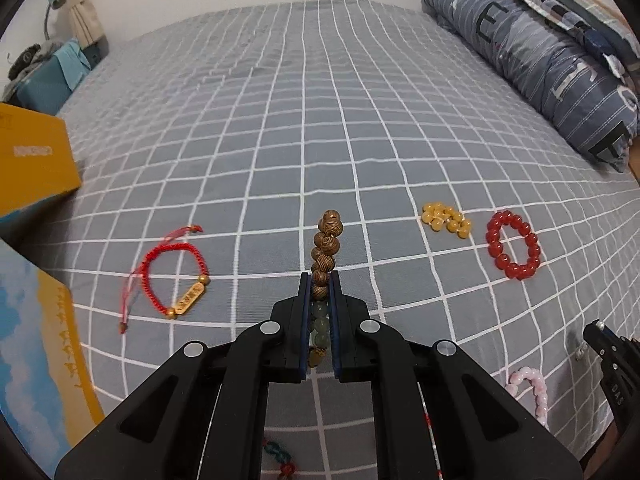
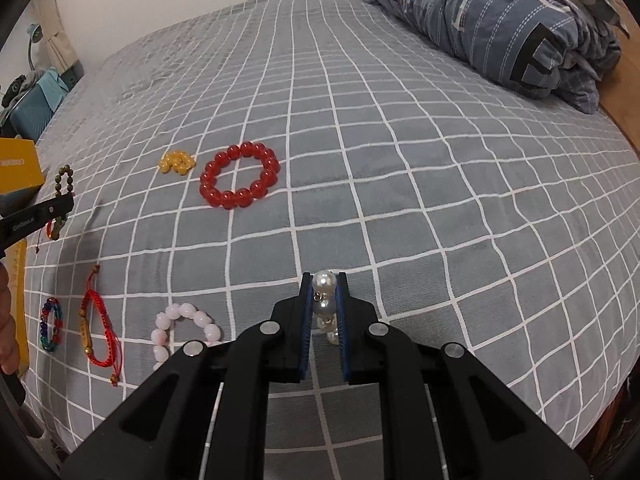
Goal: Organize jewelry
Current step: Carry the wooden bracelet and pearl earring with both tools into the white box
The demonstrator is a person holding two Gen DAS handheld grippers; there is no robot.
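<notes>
Pinching a wooden bead bracelet (image 1: pixel 327 248) between the left tongs (image 1: pixel 320 280), pads pressed against the brown striped beads, with a run of the strand standing up past the tips and a few pale green beads and a gold charm sitting further back between the fingers

Pinching a pearl bracelet (image 2: pixel 324 300) between the right tongs (image 2: pixel 325 280), one large pearl showing at the tips and more stacked behind it between the blue pads

Holding both pieces over the bed (image 1: pixel 360 120), covered in a grey sheet with a white grid

Lying on the sheet in the left wrist view: a red cord bracelet (image 1: pixel 172 276) with a gold plate to the left of the left tongs, a small heap of yellow beads (image 1: pixel 446 220) to the right, a red bead bracelet (image 1: pixel 513 245) just beside that heap, and a pink bead bracelet (image 1: pixel 530 392) near the lower right edge, close to the other tool

Showing in the right wrist view, near the left edge: a small multicoloured bead bracelet (image 2: pixel 51 325) lying beside the red cord one

Resting at the left edge of the bed: a yellow box (image 1: pixel 32 160), partly out of view

Lying along the far right side of the bed: a folded blue quilt (image 1: pixel 540 60) with large letters
</notes>
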